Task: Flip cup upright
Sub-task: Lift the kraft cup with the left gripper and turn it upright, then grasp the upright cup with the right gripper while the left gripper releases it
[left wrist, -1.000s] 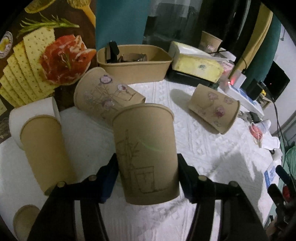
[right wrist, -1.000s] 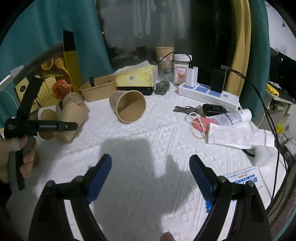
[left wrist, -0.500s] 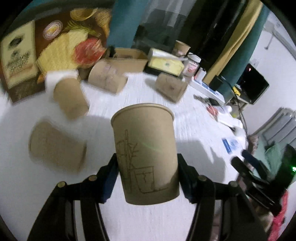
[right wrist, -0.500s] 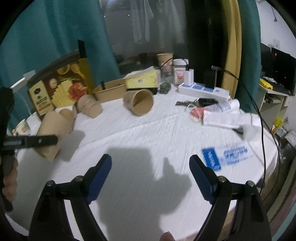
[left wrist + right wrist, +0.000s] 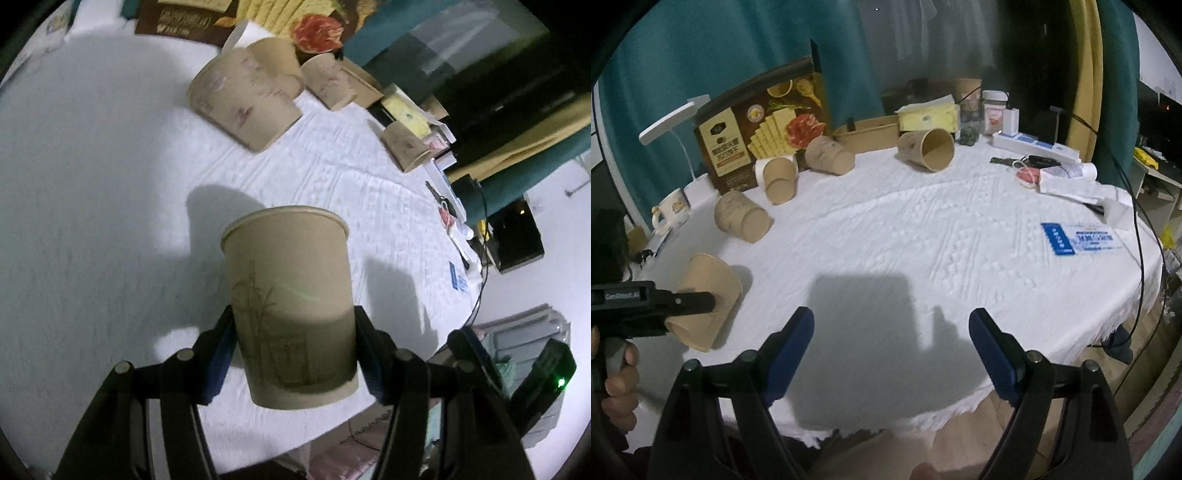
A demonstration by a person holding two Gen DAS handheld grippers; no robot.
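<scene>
While clamped low on its wall between the blue pads of the left claw [image 5: 293, 354], tan paper cup with a bamboo line drawing [image 5: 290, 295] hangs above the near left part of the white textured counter [image 5: 110, 221], not resting on it. Long axis runs straight out along the fingers, rim away from the claw, base toward it; seen from the right wrist, same cup [image 5: 709, 295] sits tilted, rim raised and leaning off to the side, base lower. Coming move judged to hinge on that tilt: roll the left wrist until the base faces the cloth squarely, then lower. Right claw [image 5: 892, 354] gaping wide with nothing in it, over bare cloth near the front edge, farther from the cup.
</scene>
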